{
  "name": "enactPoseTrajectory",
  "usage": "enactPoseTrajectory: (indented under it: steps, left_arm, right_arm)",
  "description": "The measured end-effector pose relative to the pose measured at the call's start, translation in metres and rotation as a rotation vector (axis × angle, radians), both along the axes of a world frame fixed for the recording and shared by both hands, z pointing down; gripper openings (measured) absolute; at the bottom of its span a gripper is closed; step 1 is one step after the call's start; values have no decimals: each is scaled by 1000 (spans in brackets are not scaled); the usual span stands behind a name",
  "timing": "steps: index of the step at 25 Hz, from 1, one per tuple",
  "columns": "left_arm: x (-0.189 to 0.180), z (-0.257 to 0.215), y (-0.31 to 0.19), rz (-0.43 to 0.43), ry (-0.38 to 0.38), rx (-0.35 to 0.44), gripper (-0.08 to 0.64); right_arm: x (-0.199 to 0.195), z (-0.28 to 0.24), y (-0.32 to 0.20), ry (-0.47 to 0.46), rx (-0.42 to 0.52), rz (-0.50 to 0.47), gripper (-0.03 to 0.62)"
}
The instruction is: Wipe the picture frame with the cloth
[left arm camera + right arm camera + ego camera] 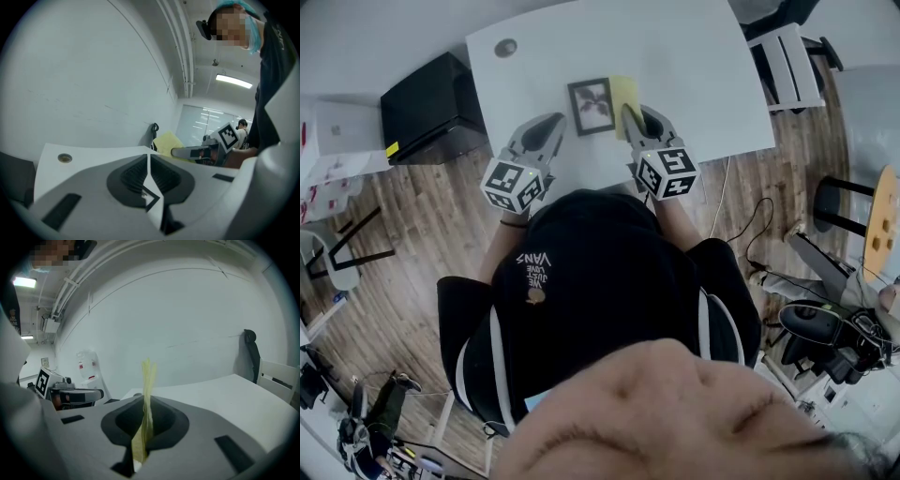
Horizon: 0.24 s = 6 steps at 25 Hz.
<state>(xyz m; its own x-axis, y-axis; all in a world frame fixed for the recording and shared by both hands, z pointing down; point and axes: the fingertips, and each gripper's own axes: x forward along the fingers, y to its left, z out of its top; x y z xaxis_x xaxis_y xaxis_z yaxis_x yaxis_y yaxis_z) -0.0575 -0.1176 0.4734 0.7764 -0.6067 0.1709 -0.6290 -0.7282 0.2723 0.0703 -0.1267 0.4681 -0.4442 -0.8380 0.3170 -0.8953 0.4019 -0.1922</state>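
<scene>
1. Right gripper [636,118]: jaws clamped on the yellow cloth [148,376]. The right gripper view shows the cloth edge-on, pinched between the pads and sticking up past the tips.
2. Left gripper [555,123]: jaws together, only a thin slit between the pads, nothing in them. The tips sit just beside the left edge of the picture frame [592,105]; can't tell if they touch it.
3. The frame is on the white table [694,66], mid-depth, between the two grippers. It has a dark border with a dark plant print inside. Can't tell if it lies flat or is propped.
4. The cloth hangs against the frame's right edge, above and ahead of the right jaws.
5. Around:
   - a round grommet [505,47] at the table's far left corner
   - a black box [431,108] off the table's left side
   - a white chair [787,61] off the right side
6. Nothing on the table between either gripper and the frame.
</scene>
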Motion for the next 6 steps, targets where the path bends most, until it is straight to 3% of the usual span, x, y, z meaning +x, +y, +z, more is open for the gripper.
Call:
enactPoseTrajectory:
  steps: [6]
  left_arm:
    - [-4, 1, 1, 0, -1, -6, 29]
  right_arm:
    - [-4, -1, 1, 9, 3, 1, 25]
